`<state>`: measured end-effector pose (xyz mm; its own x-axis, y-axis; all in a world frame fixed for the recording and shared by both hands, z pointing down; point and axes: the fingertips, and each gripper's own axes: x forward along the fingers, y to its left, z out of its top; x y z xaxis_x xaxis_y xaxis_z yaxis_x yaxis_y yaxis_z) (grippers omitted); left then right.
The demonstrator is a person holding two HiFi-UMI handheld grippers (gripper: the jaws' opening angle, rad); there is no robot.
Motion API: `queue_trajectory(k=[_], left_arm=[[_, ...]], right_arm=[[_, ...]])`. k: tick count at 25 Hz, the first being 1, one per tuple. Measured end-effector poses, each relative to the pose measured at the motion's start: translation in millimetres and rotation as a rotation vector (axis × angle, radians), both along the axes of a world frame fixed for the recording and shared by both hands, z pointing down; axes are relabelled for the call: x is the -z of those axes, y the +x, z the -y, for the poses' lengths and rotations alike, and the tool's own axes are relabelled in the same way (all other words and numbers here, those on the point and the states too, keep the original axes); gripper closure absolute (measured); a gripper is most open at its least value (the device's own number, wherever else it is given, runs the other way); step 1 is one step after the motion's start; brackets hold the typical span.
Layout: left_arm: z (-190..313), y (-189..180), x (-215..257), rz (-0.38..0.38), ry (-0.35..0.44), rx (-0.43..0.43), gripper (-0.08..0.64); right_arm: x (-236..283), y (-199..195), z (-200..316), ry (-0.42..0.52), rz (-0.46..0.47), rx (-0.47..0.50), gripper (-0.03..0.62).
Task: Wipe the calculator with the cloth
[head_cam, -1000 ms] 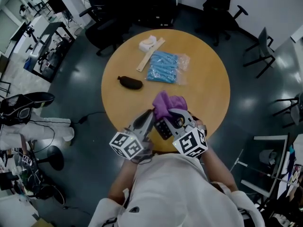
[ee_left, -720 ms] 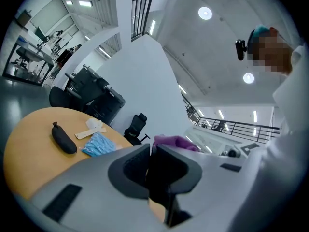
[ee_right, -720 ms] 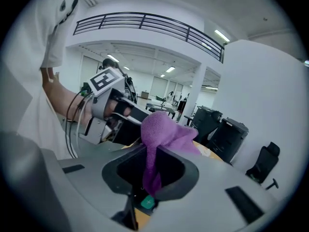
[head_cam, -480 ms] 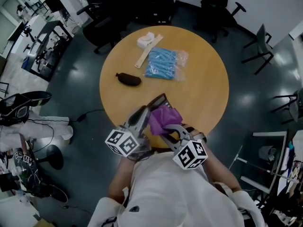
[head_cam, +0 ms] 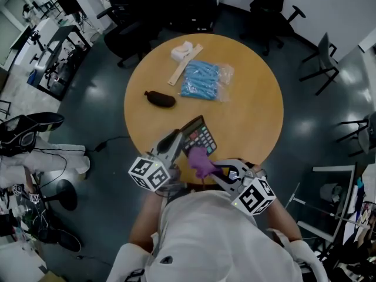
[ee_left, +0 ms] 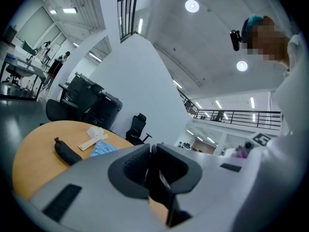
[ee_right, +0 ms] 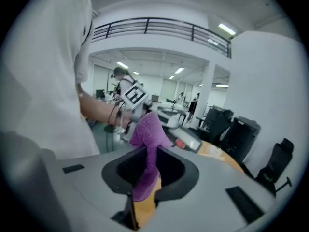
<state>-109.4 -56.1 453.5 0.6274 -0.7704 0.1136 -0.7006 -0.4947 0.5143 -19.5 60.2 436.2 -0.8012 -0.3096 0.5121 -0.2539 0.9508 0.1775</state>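
A dark calculator (head_cam: 198, 137) is held tilted above the near part of the round wooden table (head_cam: 252, 110), keys facing up. My left gripper (head_cam: 181, 141) is shut on its left edge; in the left gripper view the thin dark edge of the calculator (ee_left: 163, 190) stands between the jaws of the left gripper (ee_left: 157, 178). My right gripper (head_cam: 212, 168) is shut on a purple cloth (head_cam: 201, 160), which lies against the calculator's near end. In the right gripper view the cloth (ee_right: 147, 144) rises out of the right gripper (ee_right: 145, 178), with the calculator (ee_right: 189, 141) just beyond it.
On the far half of the table lie a black pouch (head_cam: 161, 100), a blue packet in clear wrap (head_cam: 201, 81), a wooden strip (head_cam: 185, 65) and a white wad (head_cam: 183, 50). Office chairs (head_cam: 126, 37) stand round the table on the dark floor.
My right gripper has drawn the purple cloth from the calculator's far end down to its near end, uncovering the keys. The left gripper has kept its hold and hardly moved.
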Motion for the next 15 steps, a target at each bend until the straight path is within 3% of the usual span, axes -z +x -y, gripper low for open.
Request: queue_trajectory(k=[3, 5, 7, 11, 15], left_arm=[[-5.0, 4.9, 5.6, -0.011, 0.024, -0.036, 0.509], [-9.0, 10.6, 12.9, -0.021, 0.045, -0.059, 0.509], [-12.6, 17.0, 21.6, -0.040, 0.068, -0.085, 0.509], [-14.3, 20.4, 35.5, -0.076, 0.083, -0.089, 0.509], [-15.9, 11.9, 28.0, -0.070, 0.072, -0.079, 0.509]], right_arm=[[51.2, 15.9, 54.7, 0.125, 0.105, -0.148, 0.525], [57.5, 25.4, 86.7, 0.228, 0.042, -0.205, 0.525], [44.5, 25.7, 104.7, 0.286, -0.046, -0.201, 0.525], [5.6, 8.4, 100.8, 0.244, -0.104, -0.133, 0.525], [-11.9, -1.8, 73.5, 0.198, -0.104, -0.084, 0.525]])
